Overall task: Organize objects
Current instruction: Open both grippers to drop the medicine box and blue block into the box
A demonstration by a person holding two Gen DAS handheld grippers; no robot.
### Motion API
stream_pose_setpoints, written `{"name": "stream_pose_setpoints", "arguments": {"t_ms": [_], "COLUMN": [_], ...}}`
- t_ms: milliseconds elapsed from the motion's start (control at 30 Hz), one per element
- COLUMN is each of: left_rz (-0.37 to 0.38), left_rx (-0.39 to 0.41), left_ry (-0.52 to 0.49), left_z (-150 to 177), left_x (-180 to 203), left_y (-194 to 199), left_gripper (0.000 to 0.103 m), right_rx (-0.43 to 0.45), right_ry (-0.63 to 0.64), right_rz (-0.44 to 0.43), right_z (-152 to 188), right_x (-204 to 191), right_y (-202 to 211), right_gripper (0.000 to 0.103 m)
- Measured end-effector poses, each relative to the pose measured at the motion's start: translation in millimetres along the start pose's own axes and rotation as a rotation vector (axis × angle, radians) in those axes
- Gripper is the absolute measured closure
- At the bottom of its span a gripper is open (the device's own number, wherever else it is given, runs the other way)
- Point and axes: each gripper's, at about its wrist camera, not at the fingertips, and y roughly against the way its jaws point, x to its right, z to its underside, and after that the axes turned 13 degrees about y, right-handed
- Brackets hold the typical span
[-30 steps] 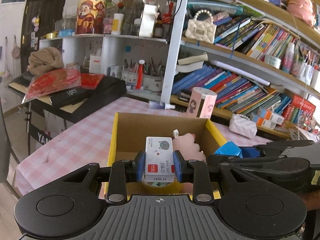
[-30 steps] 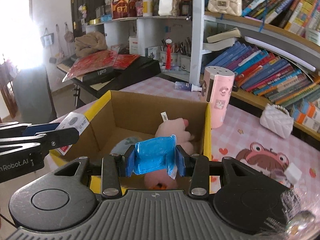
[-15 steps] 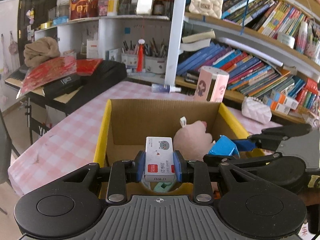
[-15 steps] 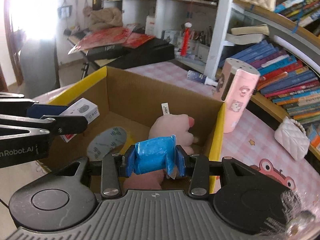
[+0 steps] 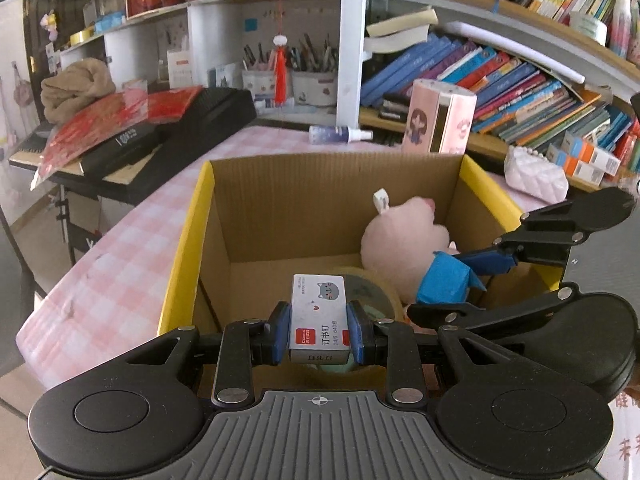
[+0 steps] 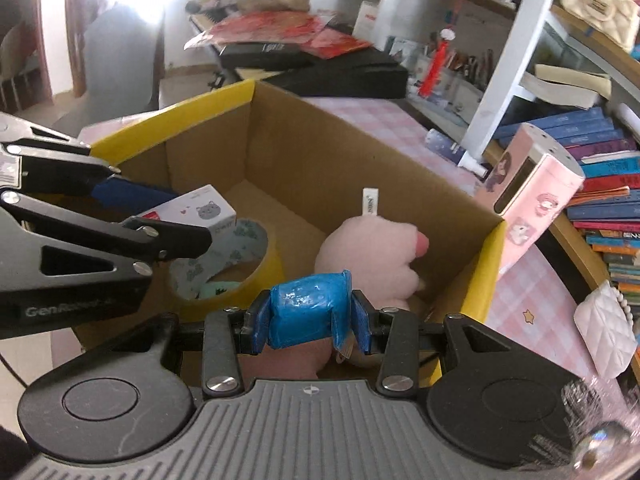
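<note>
Both grippers clamped, angled downward

Left gripper point(image 5: 319, 330) pinches shut; right gripper point(image 6: 308, 318) grips tight, its fingers reaching in from three o'clock.

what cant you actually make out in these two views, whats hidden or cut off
- Pink plush toy: its lower part is hidden in the right wrist view by the blue packet held in the right gripper.
- Tape roll: partly covered in the left wrist view by the white staple box held in the left gripper.
- Cardboard box: its near wall is hidden by the gripper bodies in both views.
- Book spines: titles too small.
</note>
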Motion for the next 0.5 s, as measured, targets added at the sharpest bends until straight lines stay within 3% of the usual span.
{"name": "stream_pose_setpoints", "arguments": {"t_ms": [500], "left_rz": [-0.002], "left_rx": [-0.044], "left_ry": [0.012], "left_z": [13], "left_x": [-3], "left_y": [-6], "left_gripper": [0.074], "right_rx": [-0.074], "right_ry": [0.062], "right_rz": [-0.011], "right_z": [-3], "right_x": [-7], "right_y": [-8], "right_gripper": [0.064]}}
